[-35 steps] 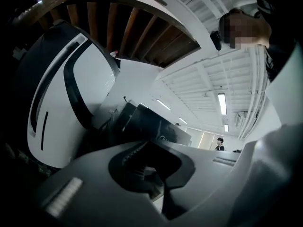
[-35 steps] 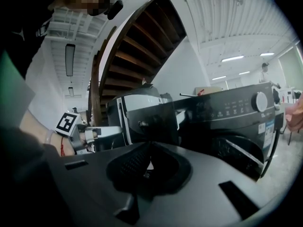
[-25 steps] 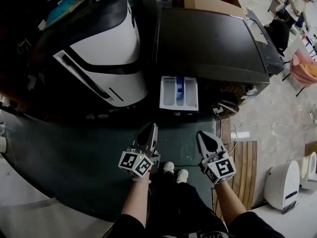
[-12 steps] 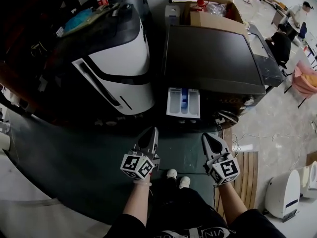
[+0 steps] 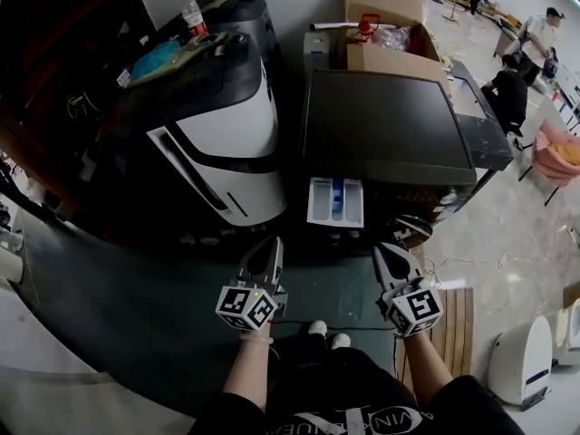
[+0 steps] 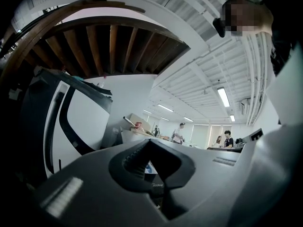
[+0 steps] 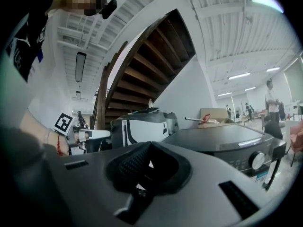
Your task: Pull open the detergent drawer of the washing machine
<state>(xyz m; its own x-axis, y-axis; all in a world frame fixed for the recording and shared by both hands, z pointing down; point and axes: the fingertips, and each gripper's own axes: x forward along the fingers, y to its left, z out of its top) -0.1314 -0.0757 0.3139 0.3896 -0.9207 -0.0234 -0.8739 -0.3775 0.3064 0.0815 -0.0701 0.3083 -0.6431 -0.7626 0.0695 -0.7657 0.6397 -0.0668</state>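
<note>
Two grippers are held side by side over the dark green floor mat (image 5: 181, 297), short of the washing machine (image 5: 385, 125) and touching nothing. In the head view the left gripper (image 5: 271, 243) and the right gripper (image 5: 381, 248) each taper to a single point, and each gripper's own view confirms this: the left gripper's jaws are pressed together with nothing between them, and so are the right gripper's. The detergent drawer (image 5: 335, 202) is seen plainly only from the head: it stands pulled out of the machine's front at the upper left corner, its white compartments and blue insert open to view, well apart from both grippers. From the left gripper view only a small white and blue patch is seen past the closed jaws, too small to be told with certainty. The right gripper view alone gives the machine's front panel, with its round dial (image 7: 257, 160) below the dark top. A white and black appliance (image 5: 217, 125) stands just left of the washing machine, and it is shown side-on in both gripper views. The underside of a wooden staircase (image 6: 118, 46) is seen only from the grippers, never from the head. A cardboard box (image 5: 390, 57) lies behind the machine, and the person's white shoes (image 5: 326, 333) are seen between the two forearms.
</note>
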